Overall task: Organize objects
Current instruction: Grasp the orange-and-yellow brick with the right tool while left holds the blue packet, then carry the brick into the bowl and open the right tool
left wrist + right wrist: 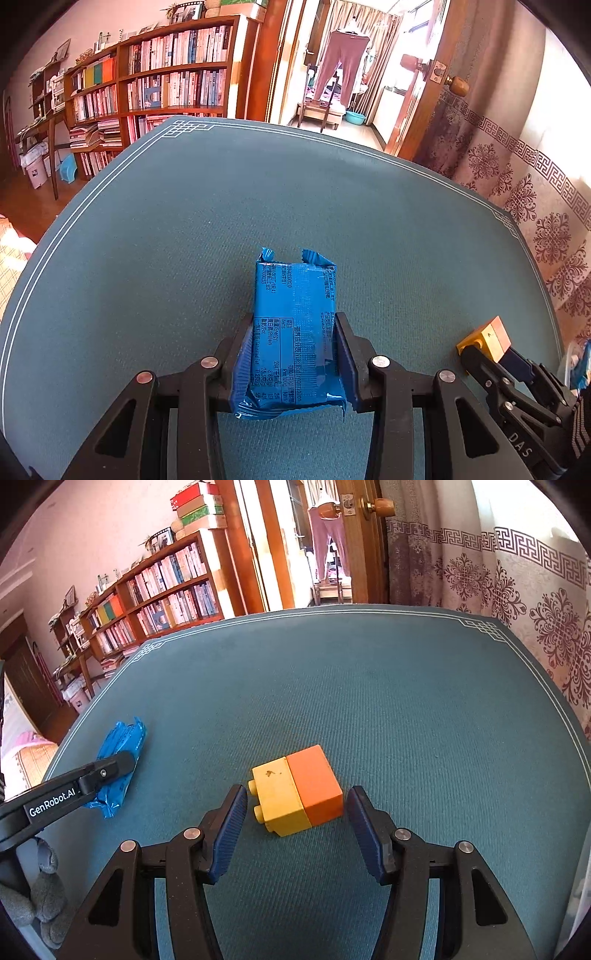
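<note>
The left gripper (pixel 295 345) is closed on a blue snack packet (pixel 293 332), with both pads pressed flat against the packet's long sides; the packet rests on the bench (pixel 184 229), a surface covered by a teal mat with a white border line. In the right wrist view the same packet (pixel 120 760) lies near the left edge of the bench, with a black finger of the left gripper lying across it. The right gripper (pixel 297 805) stands partly open, its jaws set on either side of a toy block pair (pixel 297 790) without touching it; a small gap shows at each pad. The block pair consists of a yellow brick and an orange brick joined side by side, lying on its side on the bench, with the yellow brick's studs pointing toward the left pad. In the left wrist view the block pair (pixel 487 338) appears at the right, well apart from the packet. A bookshelf (pixel 166 77) and a patterned curtain (pixel 517 576) stand beyond the bench.
</note>
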`<state>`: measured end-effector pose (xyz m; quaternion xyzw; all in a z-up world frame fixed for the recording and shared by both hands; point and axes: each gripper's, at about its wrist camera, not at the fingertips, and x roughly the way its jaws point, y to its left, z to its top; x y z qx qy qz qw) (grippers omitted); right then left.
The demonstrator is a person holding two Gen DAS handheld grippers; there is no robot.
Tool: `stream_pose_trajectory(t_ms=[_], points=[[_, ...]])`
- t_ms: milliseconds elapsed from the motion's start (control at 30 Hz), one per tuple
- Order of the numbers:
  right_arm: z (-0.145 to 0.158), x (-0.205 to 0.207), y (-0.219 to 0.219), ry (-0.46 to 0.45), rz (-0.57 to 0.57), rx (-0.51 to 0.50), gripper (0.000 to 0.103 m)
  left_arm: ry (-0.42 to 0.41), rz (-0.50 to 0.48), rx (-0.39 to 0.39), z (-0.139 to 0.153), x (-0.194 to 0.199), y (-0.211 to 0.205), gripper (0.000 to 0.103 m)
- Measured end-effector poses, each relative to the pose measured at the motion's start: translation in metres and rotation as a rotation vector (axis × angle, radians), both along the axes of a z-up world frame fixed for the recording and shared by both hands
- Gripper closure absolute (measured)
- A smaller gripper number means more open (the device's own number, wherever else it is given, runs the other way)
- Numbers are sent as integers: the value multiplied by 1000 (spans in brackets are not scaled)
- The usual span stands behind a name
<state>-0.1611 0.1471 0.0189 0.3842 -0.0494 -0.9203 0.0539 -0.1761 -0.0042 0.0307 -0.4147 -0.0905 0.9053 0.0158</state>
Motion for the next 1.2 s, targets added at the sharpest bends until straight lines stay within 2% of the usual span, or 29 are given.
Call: stream_pose_trajectory(t_ms=[33,433,1200], points=[[0,1,-2,2,4,9,54,0,-2,1,0,0,0,60],[4,42,6,14,-37,-14,54,14,-39,10,6,6,11,60],[40,157,71,92,-242,-60,54,39,-194,9,16,28,61,60]])
